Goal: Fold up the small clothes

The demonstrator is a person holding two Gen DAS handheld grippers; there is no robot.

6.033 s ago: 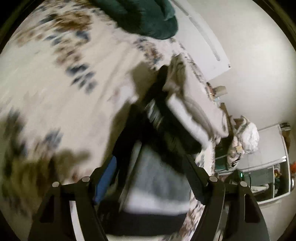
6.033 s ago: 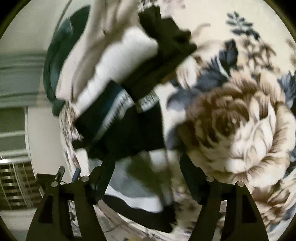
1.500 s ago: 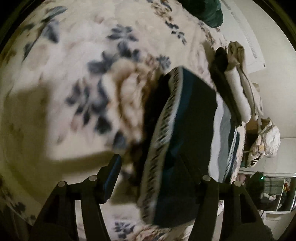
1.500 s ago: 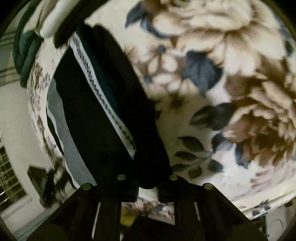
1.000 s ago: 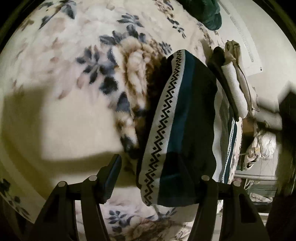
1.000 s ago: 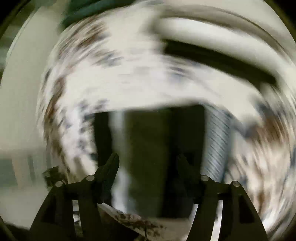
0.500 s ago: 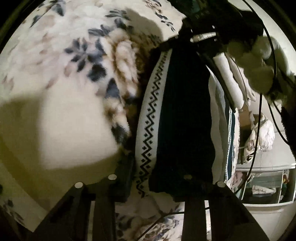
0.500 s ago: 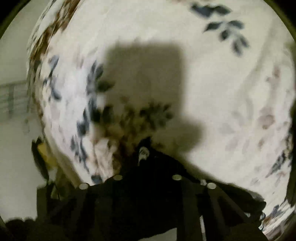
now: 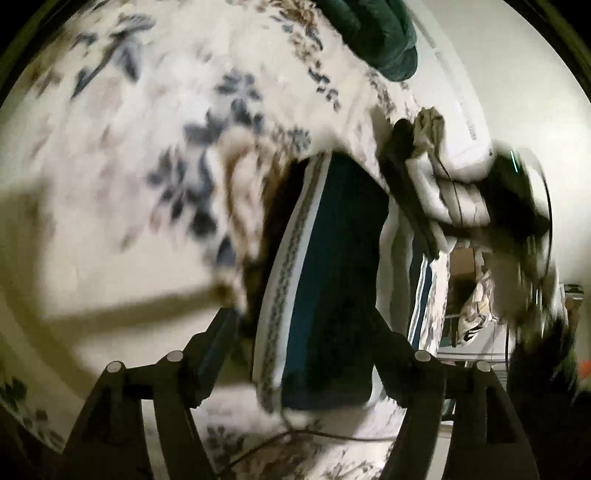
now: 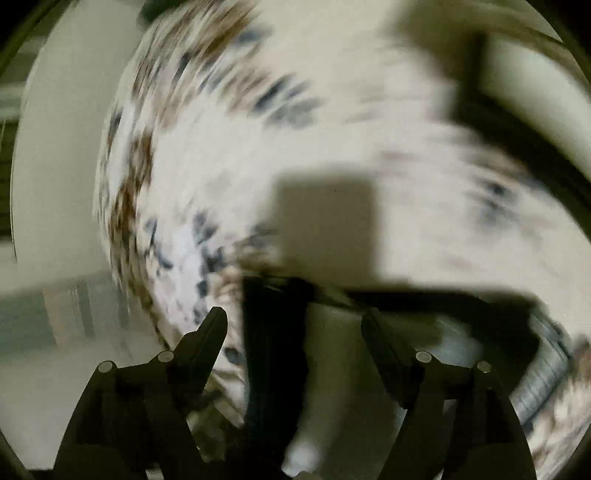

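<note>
Jaws of the left gripper (image 9: 303, 332) stand wide apart, holding nothing; the folded garment (image 9: 328, 273) lies between and beyond the two fingers, and whether either finger touches the cloth cannot be told through the blur. The right gripper (image 10: 293, 328) is likewise spread open and empty, its fingers to either side of a dark and pale edge of cloth (image 10: 280, 350) that is too smeared to read clearly.

The left gripper points low across the bedspread (image 9: 129, 166), looking along the length of the garment. The right gripper looks down at the bedspread (image 10: 229, 158) from above, with a square shadow (image 10: 328, 225) cast on it just ahead of the fingers. In the left view the right gripper's dark body (image 9: 513, 199) shows blurred at the right edge, above the far end of the pile.

The garment lies on the floral bedspread as a long folded block: dark teal and black, with a white band carrying a zigzag pattern along its left edge and grey, white and blue stripes showing along its right side. Beside its far right end sits a pile of clothes (image 9: 428, 173), black and cream. A dark green pillow (image 9: 380, 33) rests at the top of the bed.
</note>
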